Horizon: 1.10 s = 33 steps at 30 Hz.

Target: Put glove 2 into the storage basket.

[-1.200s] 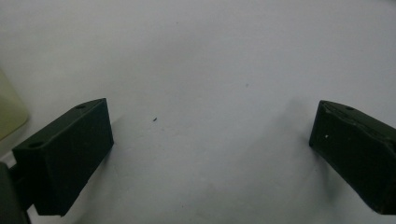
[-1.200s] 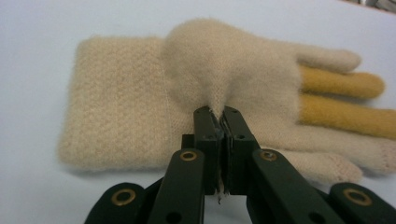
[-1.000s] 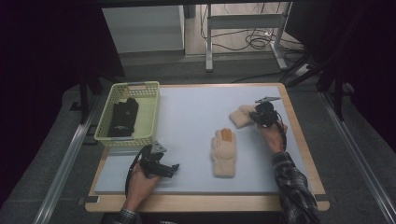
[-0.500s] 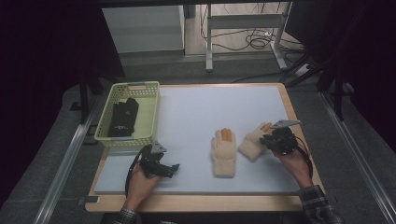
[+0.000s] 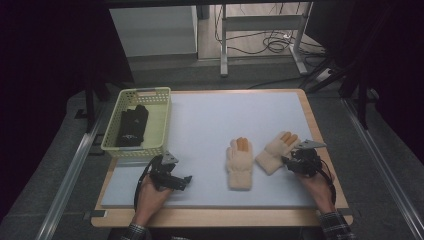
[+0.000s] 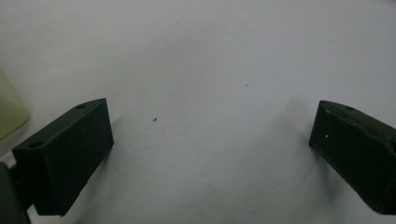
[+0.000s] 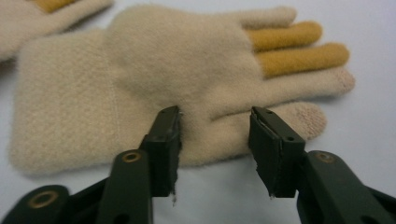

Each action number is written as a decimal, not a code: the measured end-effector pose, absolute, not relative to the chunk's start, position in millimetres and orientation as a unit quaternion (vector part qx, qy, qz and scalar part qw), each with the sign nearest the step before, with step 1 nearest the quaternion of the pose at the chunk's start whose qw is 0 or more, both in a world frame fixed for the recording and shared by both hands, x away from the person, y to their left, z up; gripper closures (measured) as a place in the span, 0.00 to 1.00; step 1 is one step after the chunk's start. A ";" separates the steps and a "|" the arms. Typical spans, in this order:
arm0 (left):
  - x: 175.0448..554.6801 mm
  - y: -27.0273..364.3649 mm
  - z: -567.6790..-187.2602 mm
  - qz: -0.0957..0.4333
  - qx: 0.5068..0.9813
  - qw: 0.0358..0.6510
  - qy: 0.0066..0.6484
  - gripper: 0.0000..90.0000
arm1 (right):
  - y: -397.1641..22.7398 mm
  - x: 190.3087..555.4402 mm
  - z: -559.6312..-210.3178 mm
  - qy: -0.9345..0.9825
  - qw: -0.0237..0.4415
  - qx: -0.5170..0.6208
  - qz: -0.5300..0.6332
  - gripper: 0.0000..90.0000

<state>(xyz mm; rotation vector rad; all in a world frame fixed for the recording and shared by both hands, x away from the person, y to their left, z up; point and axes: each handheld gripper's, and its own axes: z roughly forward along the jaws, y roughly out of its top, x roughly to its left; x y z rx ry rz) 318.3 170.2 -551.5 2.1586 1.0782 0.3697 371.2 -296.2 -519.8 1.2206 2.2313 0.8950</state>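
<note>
Rightward on the table [image 5: 200,120], the right gripper [image 7: 214,135], jaws parted, straddles the near edge of a cream glove [image 7: 154,79]; the left gripper [image 6: 210,140], likewise released, rests well apart.

Two cream knit gloves with orange fingers lie flat, side by side: one [image 5: 240,162] straight, the other [image 5: 274,151] angled
</note>
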 end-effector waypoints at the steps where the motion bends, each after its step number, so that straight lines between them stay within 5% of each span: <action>1: 318.2 170.2 -551.4 0.142 0.831 0.343 0.415 0.00 | -297.5 370.0 -520.8 0.804 0.215 0.445 0.331 0.79; 2: 318.2 170.2 -551.5 0.142 0.831 0.343 0.415 0.00 | -298.2 369.0 -521.3 0.800 0.217 0.449 0.334 0.91; 5: 318.2 170.2 -551.4 0.142 0.831 0.343 0.415 0.00 | -296.0 368.4 -519.7 0.805 0.221 0.446 0.323 0.95; 16: 318.4 170.2 -551.5 0.142 0.831 0.343 0.415 0.00 | -289.2 373.2 -475.2 0.825 0.233 0.416 0.304 0.95; 27: 318.3 170.3 -551.4 0.142 0.831 0.343 0.415 0.00 | -225.1 416.4 -458.6 0.844 0.235 0.370 0.308 0.94; 33: 318.4 170.3 -551.5 0.142 0.831 0.343 0.415 0.00 | -184.0 444.6 -468.9 0.847 0.190 0.353 0.349 0.88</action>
